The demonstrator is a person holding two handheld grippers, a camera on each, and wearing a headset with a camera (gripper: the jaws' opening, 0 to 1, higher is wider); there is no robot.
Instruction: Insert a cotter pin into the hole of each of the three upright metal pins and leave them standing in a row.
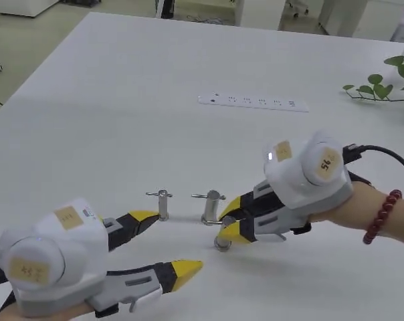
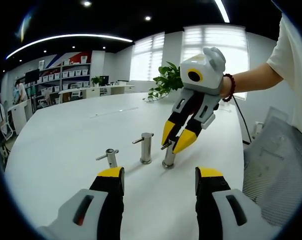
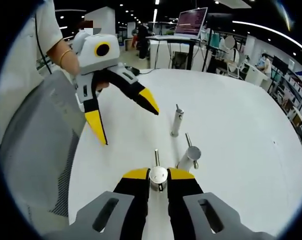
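Right gripper (image 1: 231, 219): jaws narrow, clamped on the head of the right pin (image 1: 222, 243). In the right gripper view the two yellow tips sit flush on either side of that head, and a thin rod (image 3: 156, 156) pokes out of it toward 12 o'clock.

Left gripper (image 1: 167, 241): jaws wide, holding nothing. It's at 7 o'clock of the pins, with the upper tip just beside the left pin (image 1: 163, 204); can't tell if they touch.

Left pin and mid pin (image 1: 211, 208) stand upright on the table (image 1: 188, 67), apart from each other. Each has a cotter (image 1: 200, 196) crosswise through the top, sticking out toward 9 o'clock in the head view.

Right pin is at 5 o'clock of the mid pin and close to it. It looks upright in the left gripper view.

Power strip (image 1: 253, 101) is at 12 o'clock of the pins, well apart. Plant (image 1: 382, 83) is at 2 o'clock, at the table edge.
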